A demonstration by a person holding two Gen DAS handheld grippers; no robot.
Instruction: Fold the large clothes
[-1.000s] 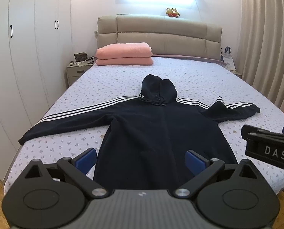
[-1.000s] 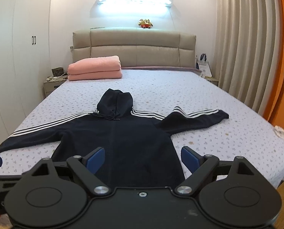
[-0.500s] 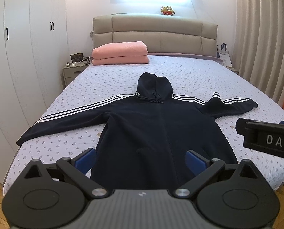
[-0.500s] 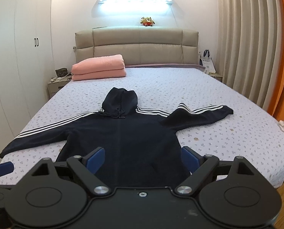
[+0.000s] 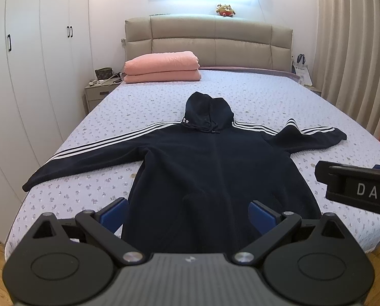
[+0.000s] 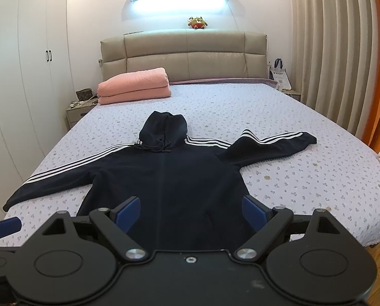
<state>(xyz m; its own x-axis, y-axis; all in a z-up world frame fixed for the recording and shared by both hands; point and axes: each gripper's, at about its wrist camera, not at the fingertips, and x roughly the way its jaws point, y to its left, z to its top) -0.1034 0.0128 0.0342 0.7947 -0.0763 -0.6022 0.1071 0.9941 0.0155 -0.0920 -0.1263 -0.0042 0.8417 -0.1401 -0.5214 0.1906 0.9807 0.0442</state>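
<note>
A dark navy hoodie (image 5: 215,168) (image 6: 164,176) with white sleeve stripes lies flat on the bed, hood toward the headboard, both sleeves spread sideways. Its right sleeve (image 6: 274,142) is bent at the elbow. My left gripper (image 5: 188,213) hangs open above the hem, nothing between its blue pads. My right gripper (image 6: 191,210) is also open and empty over the hem. The right gripper's body shows at the right edge of the left wrist view, and a blue fingertip (image 6: 3,227) of the left gripper at the left edge of the right wrist view.
The bed (image 5: 266,102) has a floral lilac cover. Folded pink blankets (image 5: 162,67) lie by the padded headboard (image 5: 207,43). A nightstand (image 5: 98,91) and white wardrobes (image 5: 24,76) stand left, curtains (image 6: 330,51) right. Wood floor shows at the foot corners.
Both grippers have drifted slightly back and left, so the hoodie sits a little further right in each view. The hoodie has not moved; both grippers stay open.
</note>
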